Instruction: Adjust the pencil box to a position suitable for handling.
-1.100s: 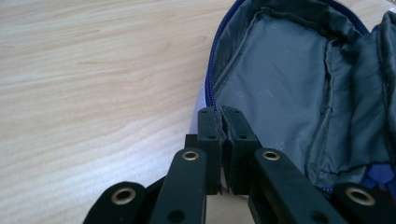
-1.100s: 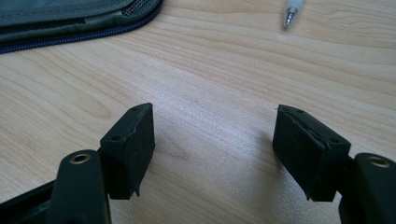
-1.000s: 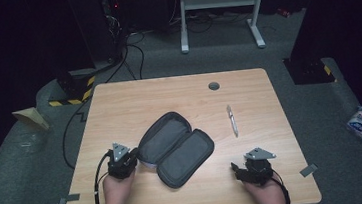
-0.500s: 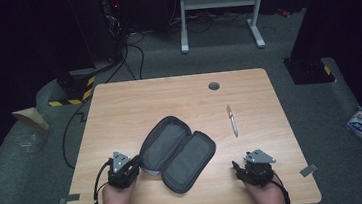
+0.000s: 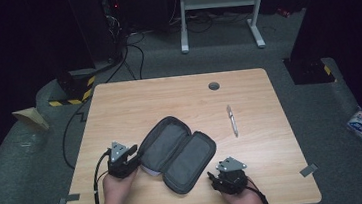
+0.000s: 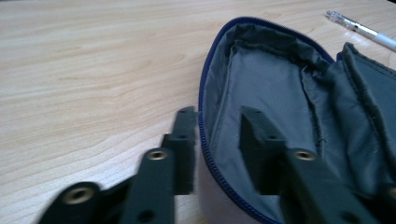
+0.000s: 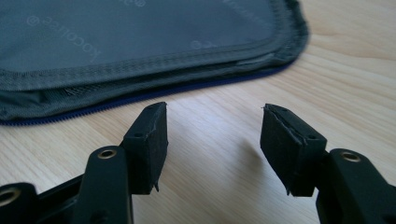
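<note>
A: The grey fabric zip case with the blue zipper (image 5: 178,153) lies unzipped and spread flat on the light wooden table (image 5: 134,106), near its front edge, between the two hands.

B: And the left gripper (image 5: 130,157)?

A: Its jaws have just been opening. In the left gripper view they straddle the case's zipped rim (image 6: 201,126), one jaw outside, one over the grey lining, apart and not pressing on it.

B: The right gripper (image 5: 218,178)?

A: It sits just beside the case's near corner, jaws spread with bare table between them, though they have just been closing a little.

B: Anything else?

A: A white and clear pen (image 5: 231,120) lies on the table to the right of the case, well apart from it.
</note>
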Tool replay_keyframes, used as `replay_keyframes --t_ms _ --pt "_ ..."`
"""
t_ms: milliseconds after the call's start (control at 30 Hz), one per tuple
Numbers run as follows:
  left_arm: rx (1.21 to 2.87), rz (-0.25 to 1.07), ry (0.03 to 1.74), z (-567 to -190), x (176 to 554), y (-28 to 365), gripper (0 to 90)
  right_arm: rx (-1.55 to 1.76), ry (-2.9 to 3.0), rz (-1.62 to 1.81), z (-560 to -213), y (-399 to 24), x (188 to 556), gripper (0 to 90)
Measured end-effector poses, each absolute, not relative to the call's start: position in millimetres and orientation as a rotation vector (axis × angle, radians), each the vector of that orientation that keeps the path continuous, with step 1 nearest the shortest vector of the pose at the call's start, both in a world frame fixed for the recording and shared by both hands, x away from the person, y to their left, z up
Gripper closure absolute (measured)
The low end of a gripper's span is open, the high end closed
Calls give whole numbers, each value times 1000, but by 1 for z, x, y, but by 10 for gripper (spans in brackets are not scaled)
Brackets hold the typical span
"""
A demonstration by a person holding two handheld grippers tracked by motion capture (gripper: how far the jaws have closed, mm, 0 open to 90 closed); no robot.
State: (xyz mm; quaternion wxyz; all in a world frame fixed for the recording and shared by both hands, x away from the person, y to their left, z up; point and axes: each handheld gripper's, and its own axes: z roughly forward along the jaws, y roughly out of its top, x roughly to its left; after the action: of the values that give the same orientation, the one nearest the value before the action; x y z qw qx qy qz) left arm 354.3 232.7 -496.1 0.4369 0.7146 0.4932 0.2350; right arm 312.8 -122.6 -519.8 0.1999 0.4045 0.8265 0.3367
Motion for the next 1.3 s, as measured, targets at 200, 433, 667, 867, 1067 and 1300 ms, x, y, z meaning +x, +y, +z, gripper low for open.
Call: replay_keyframes --t_ms 200,433,667,867,1067,1300 --pt "1785 573 1240 -498 357 235 794 1129 2310 915 -520 -108 321 396" --pt "1840 567 1214 -502 349 234 814 1186 2261 887 -520 -105 354 406" --pt "1848 528 1181 -501 336 230 787 1247 2239 861 -518 -105 387 452" --pt "1802 545 1198 -498 341 237 678 1241 2215 940 -504 -108 372 465" --pt "1742 482 1208 -500 358 238 601 1149 2293 1098 -500 -91 327 360" --pt "1772 474 1214 -502 358 234 754 1092 2355 1052 -519 -66 309 281"
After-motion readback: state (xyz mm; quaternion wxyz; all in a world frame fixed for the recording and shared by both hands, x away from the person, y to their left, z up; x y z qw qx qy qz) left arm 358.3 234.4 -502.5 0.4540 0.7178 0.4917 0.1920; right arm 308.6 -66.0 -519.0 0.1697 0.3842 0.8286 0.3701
